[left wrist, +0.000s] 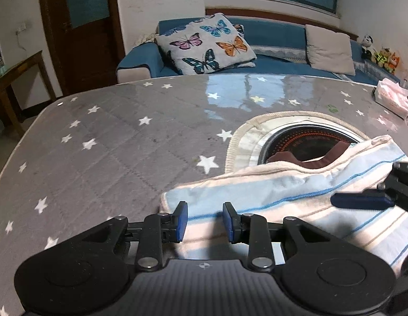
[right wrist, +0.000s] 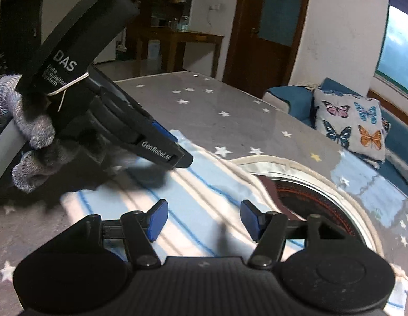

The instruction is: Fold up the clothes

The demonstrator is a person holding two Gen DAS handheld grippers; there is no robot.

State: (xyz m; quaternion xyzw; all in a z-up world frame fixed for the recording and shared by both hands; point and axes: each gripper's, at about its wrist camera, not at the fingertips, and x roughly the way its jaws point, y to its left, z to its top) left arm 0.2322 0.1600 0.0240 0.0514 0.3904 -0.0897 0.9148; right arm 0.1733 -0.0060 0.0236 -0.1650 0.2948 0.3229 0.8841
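Note:
A folded garment [left wrist: 283, 189] with light blue and white stripes and a brown part at its far edge lies on the grey star-patterned table [left wrist: 112, 144]. It partly covers a round black inset [left wrist: 304, 139] in the tabletop. My left gripper [left wrist: 205, 218] hovers open over the garment's near left corner, with only cloth showing below the gap. My right gripper [right wrist: 204, 217] is open wider above the same garment [right wrist: 198, 184], pads clear of it. A gloved hand [right wrist: 33, 131] holds the left gripper [right wrist: 177, 155] at the garment's left edge. One blue finger [left wrist: 362, 200] of the right gripper enters from the right.
A pink-and-white tissue pack [left wrist: 391, 97] sits at the table's far right. Behind the table stands a blue sofa [left wrist: 272, 34] with a butterfly cushion [left wrist: 206, 44] and a grey cushion [left wrist: 330, 50]. A wooden door [left wrist: 83, 26] and side table [left wrist: 11, 79] are on the left.

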